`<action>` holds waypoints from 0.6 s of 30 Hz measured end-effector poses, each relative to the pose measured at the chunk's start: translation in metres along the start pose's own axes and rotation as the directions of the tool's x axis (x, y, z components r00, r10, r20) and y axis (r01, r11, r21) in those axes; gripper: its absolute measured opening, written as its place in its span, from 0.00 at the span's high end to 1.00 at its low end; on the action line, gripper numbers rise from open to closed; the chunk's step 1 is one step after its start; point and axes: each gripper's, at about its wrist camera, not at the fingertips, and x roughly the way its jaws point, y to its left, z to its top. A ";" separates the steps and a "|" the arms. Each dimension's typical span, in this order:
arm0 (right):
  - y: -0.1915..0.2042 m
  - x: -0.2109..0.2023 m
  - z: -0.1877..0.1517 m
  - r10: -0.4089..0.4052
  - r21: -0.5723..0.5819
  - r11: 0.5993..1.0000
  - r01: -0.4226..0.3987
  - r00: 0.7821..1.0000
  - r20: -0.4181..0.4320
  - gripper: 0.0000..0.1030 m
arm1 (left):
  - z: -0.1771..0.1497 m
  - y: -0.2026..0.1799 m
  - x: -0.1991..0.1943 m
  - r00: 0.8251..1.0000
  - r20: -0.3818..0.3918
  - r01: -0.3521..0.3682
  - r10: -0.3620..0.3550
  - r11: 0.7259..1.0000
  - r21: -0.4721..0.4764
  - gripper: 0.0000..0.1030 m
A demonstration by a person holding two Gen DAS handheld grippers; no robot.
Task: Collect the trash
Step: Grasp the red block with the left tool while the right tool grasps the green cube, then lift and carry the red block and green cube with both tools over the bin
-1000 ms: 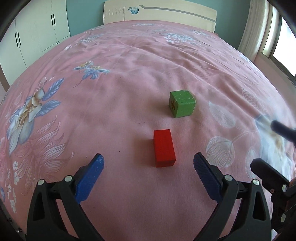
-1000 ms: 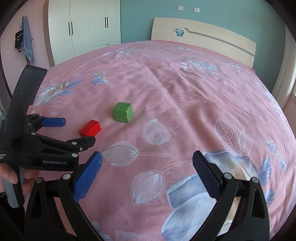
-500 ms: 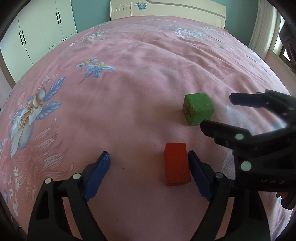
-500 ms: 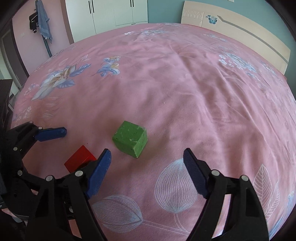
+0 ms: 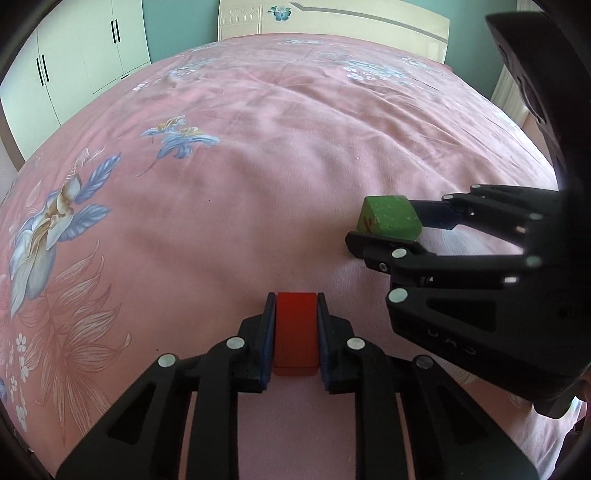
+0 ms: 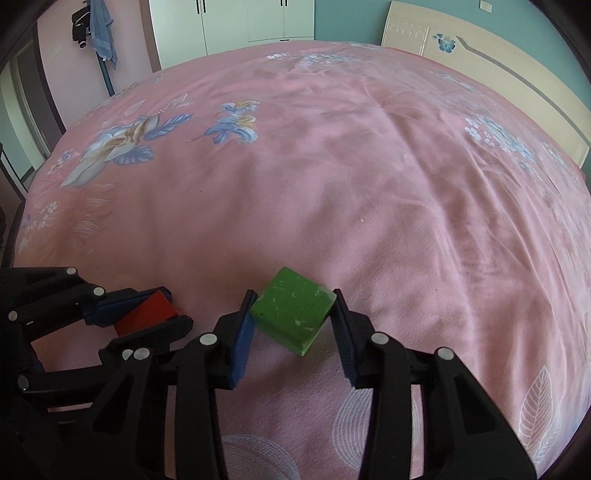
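Lying on the pink bedspread (image 5: 258,155), the red block (image 5: 296,328) has its long axis running straight away from my left camera, in line with the fingers, one short end toward me and the other pointing up the bed at the headboard (image 5: 332,18). My left gripper (image 5: 296,314) is pitched steeply down over it, and its jaws have just closed: both blue pads sit flat against the block's long sides with no gap that I can see, so I have it clamped. From the right camera the same block (image 6: 146,310) shows low on the left, slanted in the view between those fingers. The green cube (image 6: 293,312) sits just to the right of the red block, near but apart from it, and it is turned diagonally to my right gripper (image 6: 293,325), one corner toward the camera, with its top face tipped a little. That gripper also tilts steeply down, and its jaws have just been closing around the cube: the left pad meets one corner and the right pad the opposite corner. In the left view the cube (image 5: 388,218) shows pinched between the right gripper's (image 5: 391,230) two black fingers, which reach in from the right edge.
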 end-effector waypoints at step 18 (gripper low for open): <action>0.025 -0.072 -0.041 -0.058 0.040 0.998 0.057 0.998 0.024 0.60 | -0.018 0.025 -0.033 1.000 0.012 0.021 -0.022 0.998 0.051 0.79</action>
